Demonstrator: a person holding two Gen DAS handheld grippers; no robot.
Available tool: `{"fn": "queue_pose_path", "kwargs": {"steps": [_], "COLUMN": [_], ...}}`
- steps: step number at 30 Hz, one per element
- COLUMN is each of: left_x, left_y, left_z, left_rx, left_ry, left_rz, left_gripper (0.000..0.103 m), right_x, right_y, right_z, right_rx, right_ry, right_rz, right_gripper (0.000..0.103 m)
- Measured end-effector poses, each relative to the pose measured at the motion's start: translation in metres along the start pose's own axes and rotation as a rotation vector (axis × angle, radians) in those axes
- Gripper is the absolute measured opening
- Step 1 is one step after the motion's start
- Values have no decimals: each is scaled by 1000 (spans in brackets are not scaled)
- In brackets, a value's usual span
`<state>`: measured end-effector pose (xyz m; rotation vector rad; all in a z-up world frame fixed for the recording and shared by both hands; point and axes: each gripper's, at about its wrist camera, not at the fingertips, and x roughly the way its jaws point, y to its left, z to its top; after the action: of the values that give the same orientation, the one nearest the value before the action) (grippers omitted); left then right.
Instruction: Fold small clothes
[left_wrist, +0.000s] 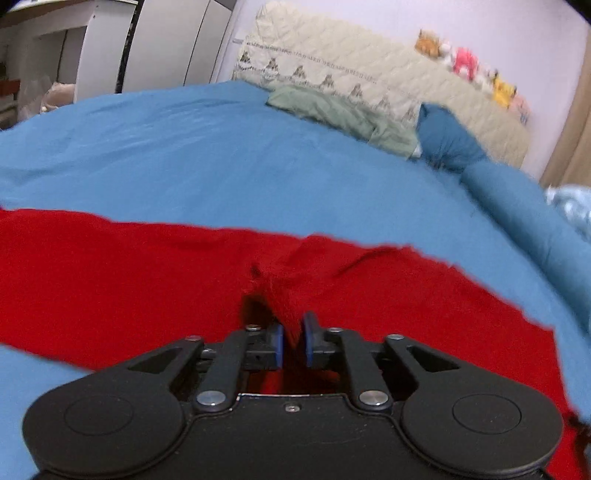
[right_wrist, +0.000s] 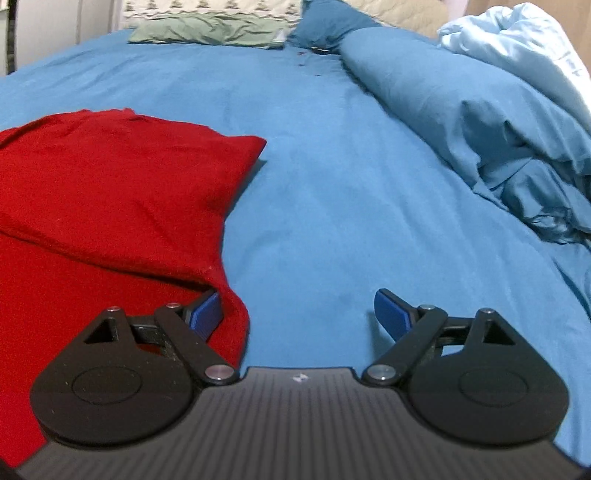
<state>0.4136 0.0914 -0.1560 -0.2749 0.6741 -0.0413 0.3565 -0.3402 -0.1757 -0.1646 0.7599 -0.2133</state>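
Left wrist view: left gripper (left_wrist: 293, 341) pinches a bunched fold of the red knit garment (left_wrist: 129, 280).
Right gripper (right_wrist: 301, 317) fingers spread wide; its left pad (right_wrist: 207, 314) sits half hidden under cloth on the blue bedsheet (right_wrist: 332, 184).

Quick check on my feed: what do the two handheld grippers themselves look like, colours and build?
Both match: the left gripper and right gripper have matte black bodies, round disc-shaped side housings, black linkage arms with silver pivot pins, and blue finger pads. The right's top plate is ribbed. No cables or sleeves visible.

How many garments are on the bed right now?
2: the red garment near the grippers, pinched by the left gripper, and a green one by the headboard. More may hide under the bunched duvet.
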Motion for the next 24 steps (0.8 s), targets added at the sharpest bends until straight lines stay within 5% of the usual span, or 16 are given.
{"fn": "queue_pose_path", "kwargs": {"steps": [4, 7, 11, 15, 24], "left_x": [-37, -47, -25, 6, 33], "left_y": [6, -8, -35, -47, -31], "left_z": [-4, 0, 8, 11, -2], "left_rx": [74, 146, 178, 222, 223], "left_ry": [-68, -109, -77, -39, 63], "left_rz": [79, 48, -41, -70, -60], "left_gripper": [56, 64, 66, 67, 67], "right_x": [-26, -42, -19, 17, 22], "right_y": [3, 25, 66, 69, 64], "right_z": [7, 21, 37, 24, 63], "right_rx": [-29, 18, 75, 127, 177], "right_ry": [-49, -112, -116, -36, -165], "right_rz": [99, 266, 341, 258, 296], "right_gripper": [103, 103, 103, 103, 103]}}
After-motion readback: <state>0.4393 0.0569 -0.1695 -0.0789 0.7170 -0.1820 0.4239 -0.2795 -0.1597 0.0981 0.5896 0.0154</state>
